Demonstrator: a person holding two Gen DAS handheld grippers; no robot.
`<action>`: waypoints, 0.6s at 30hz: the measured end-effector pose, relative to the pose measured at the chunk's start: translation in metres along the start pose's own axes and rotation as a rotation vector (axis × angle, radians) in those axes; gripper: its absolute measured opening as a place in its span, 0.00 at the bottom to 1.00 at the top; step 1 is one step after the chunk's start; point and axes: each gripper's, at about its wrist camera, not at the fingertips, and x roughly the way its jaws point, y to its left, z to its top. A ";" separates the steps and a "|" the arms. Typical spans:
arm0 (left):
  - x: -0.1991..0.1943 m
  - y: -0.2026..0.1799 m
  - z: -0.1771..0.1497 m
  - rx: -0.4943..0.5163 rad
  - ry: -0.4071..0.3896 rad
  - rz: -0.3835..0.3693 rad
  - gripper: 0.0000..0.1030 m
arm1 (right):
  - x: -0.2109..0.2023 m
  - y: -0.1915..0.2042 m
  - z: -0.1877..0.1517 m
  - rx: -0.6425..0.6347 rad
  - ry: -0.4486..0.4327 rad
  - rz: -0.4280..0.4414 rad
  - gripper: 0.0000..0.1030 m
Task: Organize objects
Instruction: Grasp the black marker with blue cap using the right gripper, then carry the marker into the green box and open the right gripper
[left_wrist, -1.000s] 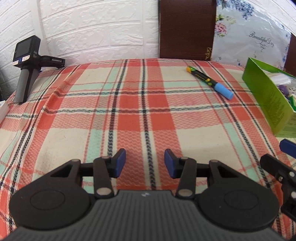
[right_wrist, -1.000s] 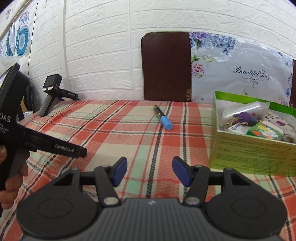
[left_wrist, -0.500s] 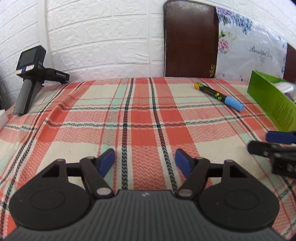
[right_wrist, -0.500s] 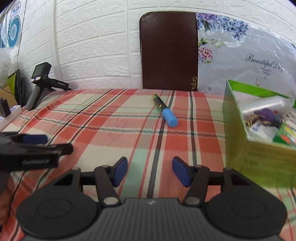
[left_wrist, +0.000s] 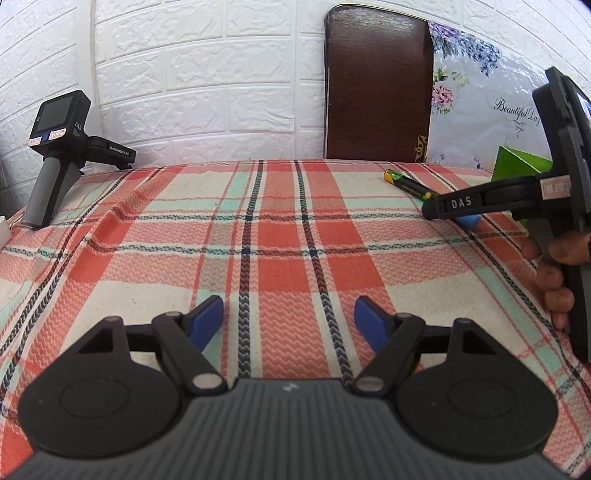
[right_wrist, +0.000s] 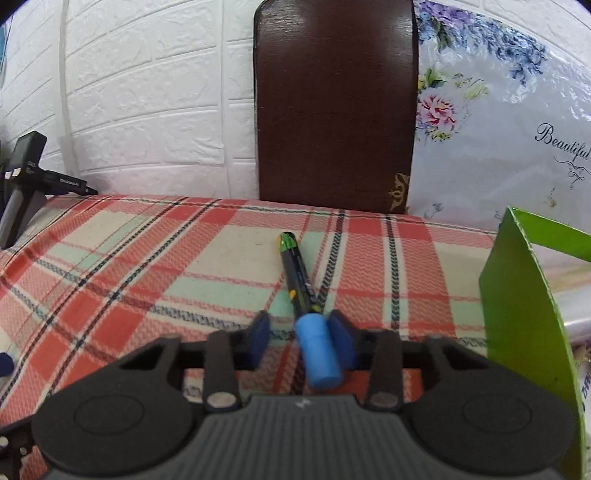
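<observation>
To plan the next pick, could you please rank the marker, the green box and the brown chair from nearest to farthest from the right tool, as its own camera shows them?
1. marker, its blue cap between the right tool fingers.
2. green box, right.
3. brown chair, behind the table.

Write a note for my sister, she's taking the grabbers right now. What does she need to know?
Left gripper: open, holding nothing, low over the plaid cloth.
Right gripper: open, its pads on either side of the marker at the blue cap end, not closed.
The marker lies flat on the cloth. The green box sits just right of it, already holding things.
Left to do: close on the marker, probably lift it into the box.
</observation>
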 end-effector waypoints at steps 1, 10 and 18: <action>0.000 0.000 0.000 0.000 0.000 0.000 0.77 | -0.002 0.002 -0.002 -0.004 -0.001 0.003 0.19; 0.000 0.000 0.000 0.000 0.000 0.000 0.78 | -0.055 0.006 -0.040 0.046 -0.005 0.073 0.20; 0.000 -0.001 0.001 -0.001 0.008 -0.001 0.80 | -0.140 0.006 -0.102 0.078 -0.005 0.141 0.20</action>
